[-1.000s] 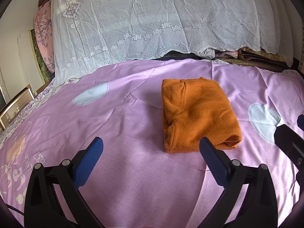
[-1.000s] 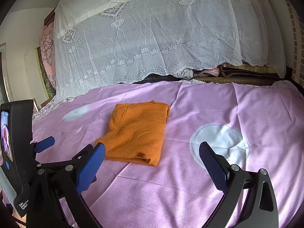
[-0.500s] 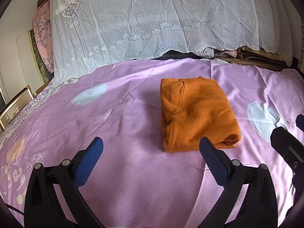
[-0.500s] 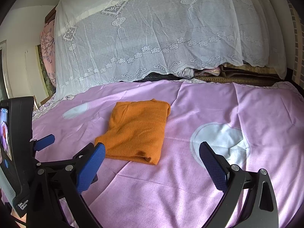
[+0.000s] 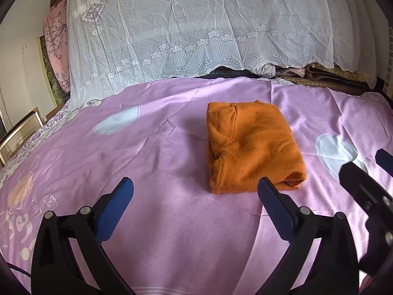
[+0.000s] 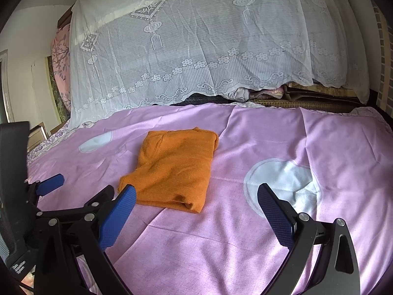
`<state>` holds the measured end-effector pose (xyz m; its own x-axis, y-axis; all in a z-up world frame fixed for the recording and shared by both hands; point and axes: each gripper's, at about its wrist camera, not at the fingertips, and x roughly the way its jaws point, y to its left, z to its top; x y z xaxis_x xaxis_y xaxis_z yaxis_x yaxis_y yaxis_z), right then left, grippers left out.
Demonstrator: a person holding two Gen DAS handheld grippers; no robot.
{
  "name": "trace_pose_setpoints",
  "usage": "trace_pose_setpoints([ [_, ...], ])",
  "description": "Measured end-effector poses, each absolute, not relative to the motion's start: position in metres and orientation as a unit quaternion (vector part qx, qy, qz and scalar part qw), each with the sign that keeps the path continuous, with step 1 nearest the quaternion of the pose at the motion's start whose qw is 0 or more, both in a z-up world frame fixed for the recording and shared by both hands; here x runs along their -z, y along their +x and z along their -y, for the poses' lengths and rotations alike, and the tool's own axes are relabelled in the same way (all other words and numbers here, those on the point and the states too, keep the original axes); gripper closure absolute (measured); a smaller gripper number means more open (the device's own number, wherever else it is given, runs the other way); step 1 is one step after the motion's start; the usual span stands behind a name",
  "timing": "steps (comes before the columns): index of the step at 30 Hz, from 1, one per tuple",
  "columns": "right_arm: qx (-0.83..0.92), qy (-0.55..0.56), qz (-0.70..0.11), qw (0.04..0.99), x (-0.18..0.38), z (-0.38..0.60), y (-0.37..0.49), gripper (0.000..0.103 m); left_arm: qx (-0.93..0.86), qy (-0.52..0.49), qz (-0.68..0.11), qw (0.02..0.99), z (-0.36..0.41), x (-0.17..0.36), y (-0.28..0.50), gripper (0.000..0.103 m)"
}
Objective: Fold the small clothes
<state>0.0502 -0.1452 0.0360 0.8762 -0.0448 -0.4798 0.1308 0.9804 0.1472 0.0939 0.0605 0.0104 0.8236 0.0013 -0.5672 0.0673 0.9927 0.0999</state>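
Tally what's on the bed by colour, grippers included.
Orange: 1, the folded garment
Purple: 1, the bedsheet
White: 1, the lace cover
Black and blue: 2, the left gripper and right gripper, both open
Total: 5

Left gripper (image 5: 195,196): black angular arms, blue textured pads (image 5: 115,211), silver screws. Right gripper (image 6: 196,205) matches, black frame with triangular cutouts.
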Motion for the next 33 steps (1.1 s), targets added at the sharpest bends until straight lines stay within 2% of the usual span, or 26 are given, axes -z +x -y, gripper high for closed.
trace_pose_setpoints([
  [14, 0.012, 0.074, -0.236, 0.969, -0.043, 0.124, 0.042, 0.003, 0.002, 0.036, -0.279, 0.960, -0.085, -0.016, 0.066, 0.004],
  [33, 0.005, 0.058, -0.242, 0.968, -0.041, 0.115, 0.043, 0.003, 0.006, 0.044, -0.282, 0.958, -0.079, -0.009, 0.063, 0.004],
])
